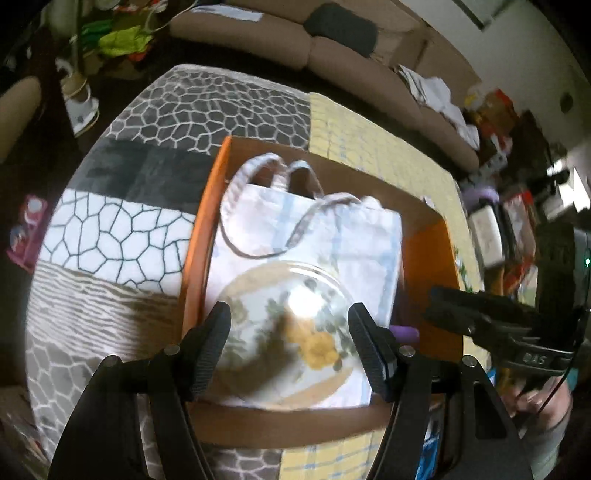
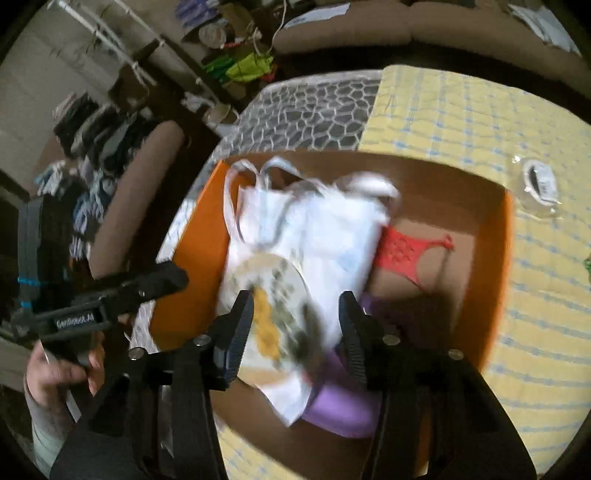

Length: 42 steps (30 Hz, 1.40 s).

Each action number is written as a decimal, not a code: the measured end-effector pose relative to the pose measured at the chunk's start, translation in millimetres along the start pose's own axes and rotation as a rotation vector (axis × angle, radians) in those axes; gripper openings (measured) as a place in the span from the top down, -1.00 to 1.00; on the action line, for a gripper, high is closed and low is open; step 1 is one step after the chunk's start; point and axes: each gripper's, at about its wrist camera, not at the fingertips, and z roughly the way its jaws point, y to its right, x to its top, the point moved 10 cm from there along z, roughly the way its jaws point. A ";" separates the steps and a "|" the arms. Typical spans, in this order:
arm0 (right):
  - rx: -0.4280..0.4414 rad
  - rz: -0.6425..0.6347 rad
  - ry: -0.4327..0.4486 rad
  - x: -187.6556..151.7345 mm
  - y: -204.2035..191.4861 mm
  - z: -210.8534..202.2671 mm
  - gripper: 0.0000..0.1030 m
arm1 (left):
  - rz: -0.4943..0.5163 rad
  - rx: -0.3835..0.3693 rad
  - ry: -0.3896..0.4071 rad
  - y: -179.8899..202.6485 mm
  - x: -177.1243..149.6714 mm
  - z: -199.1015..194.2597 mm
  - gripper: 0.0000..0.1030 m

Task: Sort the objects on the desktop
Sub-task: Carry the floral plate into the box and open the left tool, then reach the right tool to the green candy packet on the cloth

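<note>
A tan sofa (image 1: 332, 55) curves behind the table, a dark cushion (image 1: 340, 27) on it. Clothes (image 2: 99, 129) hang at a pale wall (image 2: 44, 74). Clutter lines the dim edges.

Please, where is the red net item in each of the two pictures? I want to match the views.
Left wrist view: it is not visible; the white bag covers that side of the box.
Right wrist view: the red net item lies on the box floor, right of centre, beside the white bag.
Shared landmark: the orange box wall.
</note>
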 end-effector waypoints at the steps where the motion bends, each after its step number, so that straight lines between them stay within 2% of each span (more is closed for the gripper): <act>1: 0.000 -0.008 -0.006 -6.2 -0.4 -4.2 -0.02 | 0.008 0.004 0.002 1.7 -1.0 -2.4 -0.35; 3: 0.008 -0.020 -0.003 -14.8 -1.1 -12.5 -0.03 | 0.021 0.010 0.005 8.1 -3.8 -6.0 -0.40; 5: 0.014 -0.020 0.014 -19.6 0.8 -22.2 -0.09 | 0.054 0.015 0.009 18.5 -6.7 -7.3 -0.68; 7: -0.004 -0.019 0.034 -24.7 7.7 -32.9 -0.53 | 0.090 0.028 0.018 36.3 -11.0 -8.2 -0.81; 9: -0.021 -0.001 0.055 -30.9 22.6 -46.2 -0.71 | 0.112 0.008 0.013 58.0 -15.8 -6.4 -0.81; 13: -0.083 0.045 0.101 -38.2 68.5 -83.9 -0.81 | 0.164 -0.042 -0.001 107.7 -20.7 4.1 -1.00; 18: -0.215 0.104 0.151 -50.5 149.3 -142.5 -0.81 | 0.226 -0.074 -0.004 172.6 -16.1 22.4 -1.00; 23: -0.302 0.166 0.181 -61.9 226.2 -181.1 -0.81 | 0.281 -0.107 -0.011 238.2 -8.5 45.2 -1.00; 26: -0.358 0.149 0.178 -65.6 267.5 -183.5 -0.78 | 0.294 -0.123 -0.043 276.8 -2.1 69.0 -1.00; 29: -0.408 0.115 0.147 -66.8 294.4 -171.8 -0.50 | 0.290 -0.156 -0.080 312.7 5.8 98.4 -1.00; 30: -0.426 0.100 0.133 -66.1 302.3 -165.0 -0.40 | 0.276 -0.161 -0.092 321.1 9.8 109.8 -1.00; 33: -0.472 0.054 0.095 -62.4 319.2 -145.2 -0.26 | 0.257 -0.160 -0.116 340.0 19.0 141.9 -1.00; 36: -0.517 0.024 0.066 -57.7 333.3 -127.6 -0.21 | 0.243 -0.160 -0.143 354.0 23.6 174.5 -1.00; 39: -0.532 0.044 0.046 -57.4 347.4 -113.8 -0.07 | 0.211 -0.167 -0.174 364.3 27.3 206.7 -1.00; 42: -0.502 0.096 0.057 -60.5 361.0 -105.0 -0.01 | 0.130 -0.224 -0.218 372.9 28.4 234.9 -0.99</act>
